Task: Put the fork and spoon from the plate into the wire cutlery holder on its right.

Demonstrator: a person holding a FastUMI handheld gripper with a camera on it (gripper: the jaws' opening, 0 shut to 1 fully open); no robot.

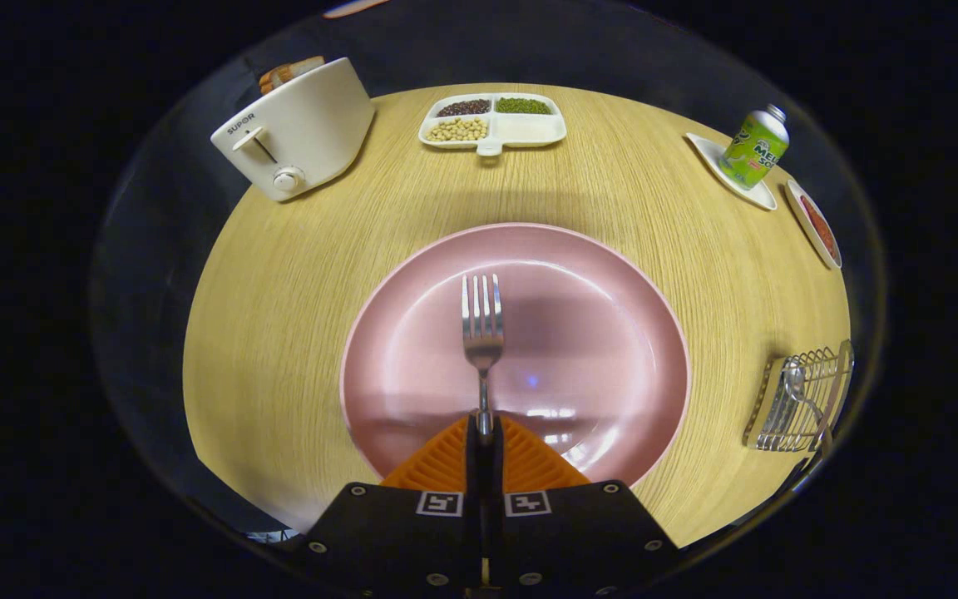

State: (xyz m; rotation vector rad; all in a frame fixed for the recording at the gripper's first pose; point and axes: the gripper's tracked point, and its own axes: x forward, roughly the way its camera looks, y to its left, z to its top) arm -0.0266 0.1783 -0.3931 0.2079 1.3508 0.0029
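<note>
My gripper [484, 428] is shut on the handle of a steel fork [481, 320]. The fork sticks straight out ahead of the fingers, tines pointing away, over the middle of a pink plate [612, 274]. Whether the fork rests on the plate or hangs just above it, I cannot tell. The wire cutlery holder [799, 403] stands on the table to the right of the plate, and a steel spoon [797, 384] lies inside it.
Beyond the plate sits a white divided tray [529, 131] with beans and grains. A white toaster [300, 129] with bread stands at the far left. At the far right a green can [753, 148] stands on a white coaster, beside a small dish [814, 225] of red food.
</note>
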